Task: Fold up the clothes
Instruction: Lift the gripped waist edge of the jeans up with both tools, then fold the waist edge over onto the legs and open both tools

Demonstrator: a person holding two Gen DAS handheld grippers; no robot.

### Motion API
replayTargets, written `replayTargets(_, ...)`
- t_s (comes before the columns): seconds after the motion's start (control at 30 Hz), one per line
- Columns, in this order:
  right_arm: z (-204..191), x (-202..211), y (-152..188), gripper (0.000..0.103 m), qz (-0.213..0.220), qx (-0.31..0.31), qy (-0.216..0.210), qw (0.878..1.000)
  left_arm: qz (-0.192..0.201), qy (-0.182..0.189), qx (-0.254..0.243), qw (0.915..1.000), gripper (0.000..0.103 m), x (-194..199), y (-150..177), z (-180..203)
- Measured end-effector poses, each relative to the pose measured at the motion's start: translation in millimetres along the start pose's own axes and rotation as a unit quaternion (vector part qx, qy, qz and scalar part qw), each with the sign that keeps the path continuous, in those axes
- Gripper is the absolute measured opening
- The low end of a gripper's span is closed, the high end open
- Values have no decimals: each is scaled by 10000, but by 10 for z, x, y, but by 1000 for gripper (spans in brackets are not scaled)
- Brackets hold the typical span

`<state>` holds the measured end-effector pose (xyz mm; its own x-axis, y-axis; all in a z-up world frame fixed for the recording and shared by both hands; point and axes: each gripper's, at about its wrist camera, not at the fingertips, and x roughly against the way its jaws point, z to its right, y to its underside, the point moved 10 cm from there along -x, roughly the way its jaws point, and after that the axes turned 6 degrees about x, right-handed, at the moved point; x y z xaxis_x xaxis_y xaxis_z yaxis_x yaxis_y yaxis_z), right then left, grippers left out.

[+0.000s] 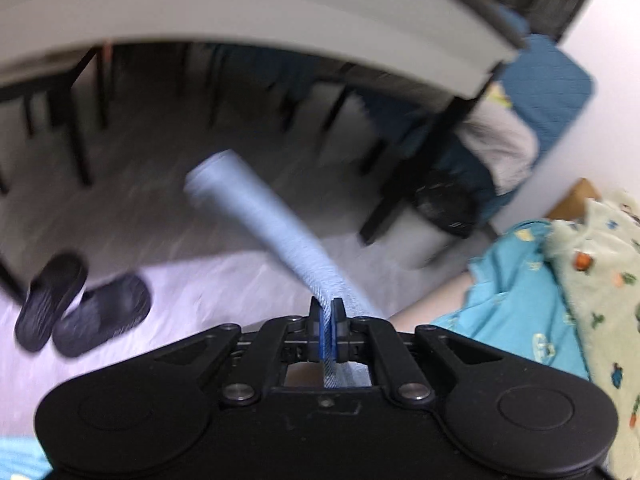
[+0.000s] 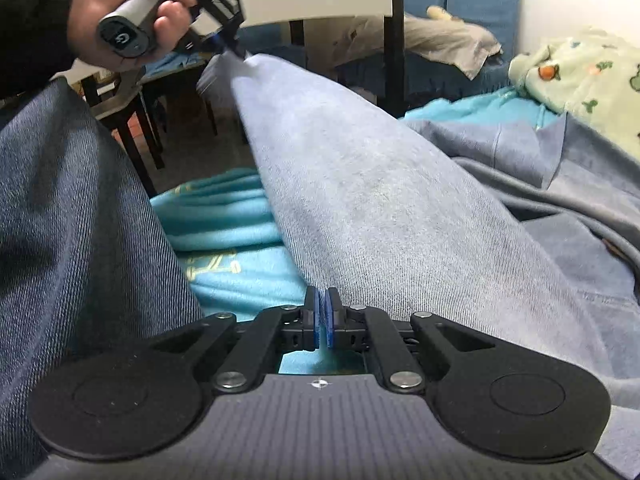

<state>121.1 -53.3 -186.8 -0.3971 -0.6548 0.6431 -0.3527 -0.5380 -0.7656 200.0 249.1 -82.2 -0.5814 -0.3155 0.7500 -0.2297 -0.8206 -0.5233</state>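
Light blue jeans (image 2: 380,200) stretch as one long leg between my two grippers. My left gripper (image 1: 327,312) is shut on an edge of the jeans (image 1: 264,216), which hang forward in a blurred roll above the floor. It also shows in the right wrist view (image 2: 236,50), held high at the far end of the leg. My right gripper (image 2: 322,304) is shut on the near edge of the leg. The rest of the jeans lies crumpled at right (image 2: 560,168).
A turquoise garment (image 2: 224,216) lies under the jeans. A pale green printed blanket (image 2: 580,76) lies at the right. A white table (image 1: 280,20) with black legs stands ahead. Black slippers (image 1: 80,304) sit on the floor. The person's dark denim leg (image 2: 72,220) fills the left.
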Motion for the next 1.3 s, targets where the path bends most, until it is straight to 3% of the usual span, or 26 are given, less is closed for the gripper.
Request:
replayTargets(0.1,139,104,-75,4,25,-467,114,9988,-133,-46,175,9997,2,-53,38,-101)
replayTargets(0.2,453,459,-181,8,233,-1330,589,9891,-182,-4,248,9995,2,-64,56,-150)
replayTargets(0.27,736,859,-179,8,570,-2016,911,9735,-239,18,359,9991,2,-64,77,-237)
replayTargets(0.33,1092,1275,-32,13,901,-2805,1333,9463,-338,16,516,9981,2,-129,77,-289)
replayTargets(0.43,1669,1904,323,26,1260,-3938,2157,8846,-453,11,689,9966,2,-193,78,-340)
replayTargets(0.47,1851,2088,517,40,1292,-4333,2487,8566,-476,17,725,9962,2,-207,77,-340)
replayTargets(0.53,2164,2418,950,57,1312,-5142,3046,7909,-498,25,739,9960,2,-224,75,-354)
replayTargets(0.63,2481,2777,1651,62,1311,-6346,3524,6752,-531,-7,698,9961,3,-245,102,-370)
replayTargets(0.7,2545,2870,2009,62,1356,-6933,3494,6155,-559,-7,702,9960,3,-259,121,-372)
replayTargets(0.73,2549,2879,2118,63,1382,-7108,3439,5979,-568,1,723,9958,3,-267,125,-375)
replayTargets(0.97,2744,2671,2447,68,1464,-7612,2964,5579,-680,-46,949,9931,3,-331,154,-433)
replayTargets(1.07,2833,2612,2506,70,1736,-7713,2673,5510,-724,-16,1048,9919,3,-334,157,-459)
replayTargets(1.17,2870,2583,2561,68,2059,-7902,2468,5218,-798,13,1179,9898,3,-345,168,-492)
replayTargets(1.2,2878,2592,2548,65,2105,-7884,2512,5206,-807,14,1209,9894,3,-347,169,-496)
replayTargets(1.27,2899,2621,2457,36,2111,-7746,2645,5344,-801,7,1225,9892,3,-339,172,-485)
replayTargets(1.3,2909,2641,2400,30,2124,-7667,2710,5418,-777,15,1200,9897,3,-327,167,-472)
